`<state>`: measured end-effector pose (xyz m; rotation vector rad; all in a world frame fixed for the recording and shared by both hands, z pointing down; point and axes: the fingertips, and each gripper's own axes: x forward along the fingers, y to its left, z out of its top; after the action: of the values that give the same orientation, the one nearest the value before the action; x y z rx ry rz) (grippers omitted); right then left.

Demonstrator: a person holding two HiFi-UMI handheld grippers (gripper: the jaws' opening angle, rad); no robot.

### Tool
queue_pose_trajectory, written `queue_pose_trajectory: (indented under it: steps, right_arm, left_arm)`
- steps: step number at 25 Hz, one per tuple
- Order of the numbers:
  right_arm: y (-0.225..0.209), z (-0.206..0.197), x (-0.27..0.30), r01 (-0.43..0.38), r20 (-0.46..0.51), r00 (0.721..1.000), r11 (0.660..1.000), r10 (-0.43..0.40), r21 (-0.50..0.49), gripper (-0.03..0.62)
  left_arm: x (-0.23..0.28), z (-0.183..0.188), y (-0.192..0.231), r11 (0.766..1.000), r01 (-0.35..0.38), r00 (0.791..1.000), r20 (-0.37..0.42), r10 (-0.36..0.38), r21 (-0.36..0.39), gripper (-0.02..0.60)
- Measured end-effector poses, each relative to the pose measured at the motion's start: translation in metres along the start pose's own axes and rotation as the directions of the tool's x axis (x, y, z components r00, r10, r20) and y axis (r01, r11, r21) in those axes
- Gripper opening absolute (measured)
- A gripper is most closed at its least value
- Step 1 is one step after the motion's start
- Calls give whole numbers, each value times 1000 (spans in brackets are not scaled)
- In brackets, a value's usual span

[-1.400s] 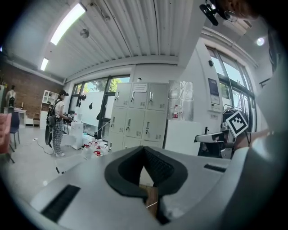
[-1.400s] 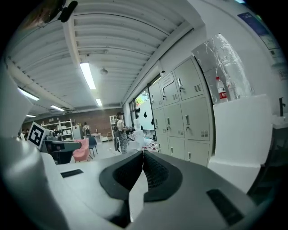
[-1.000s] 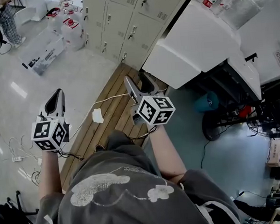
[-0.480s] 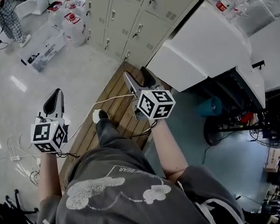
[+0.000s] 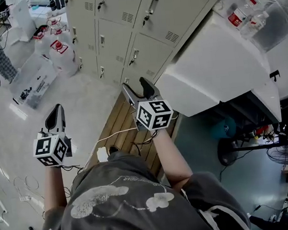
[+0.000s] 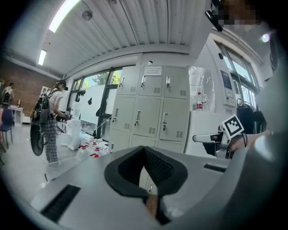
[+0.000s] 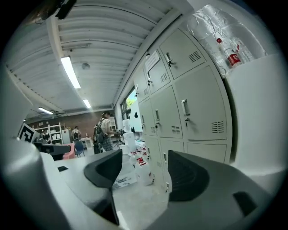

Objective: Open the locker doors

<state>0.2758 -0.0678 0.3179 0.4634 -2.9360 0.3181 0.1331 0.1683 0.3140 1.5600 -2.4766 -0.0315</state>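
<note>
Both grippers have closed in on the bank of grey sheet-metal lockers [image 5: 141, 29] since the earlier frames, with the person stepping forward along the brown slatted wooden floor strip [image 5: 120, 124]. Right gripper [image 5: 139, 90] jaws have just been opening and now stand wide apart, nothing between them. Left gripper [image 5: 55, 114] jaws are pressed together, empty. Lockers stand ahead of both grippers, still apart from them, all doors closed; white plastic jugs with red caps [image 5: 61, 54] sit on the floor to their left. Doors are probably stiff, thin and light, swinging easily on hinges; the painted faces look slick, so the best hold is the small metal latch handle [image 5: 150, 7] near each door's edge.
</note>
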Motion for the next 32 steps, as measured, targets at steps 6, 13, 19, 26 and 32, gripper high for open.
queue_pose_trajectory:
  steps: [6, 13, 19, 26, 32]
  right_arm:
    - [-47, 17, 42, 58, 5, 998, 998, -58, 1, 308]
    - [-72, -2, 74, 146, -19, 989, 989, -145, 34, 308]
    - [-107, 4, 132, 319, 74, 944, 947, -320, 33, 308]
    - [-95, 43, 209, 471, 153, 873, 882, -463, -16, 308]
    - [-67, 71, 216, 571, 204, 803, 821, -560, 1, 308]
  left_arm:
    - [80, 17, -11, 995, 100, 995, 9, -101, 4, 8]
    - [133, 10, 20, 986, 163, 987, -16, -163, 18, 9]
    - [230, 13, 69, 946, 319, 947, 14, -320, 50, 9]
    - [309, 39, 126, 866, 492, 869, 22, -495, 89, 9]
    - [341, 62, 152, 814, 572, 816, 27, -577, 102, 9]
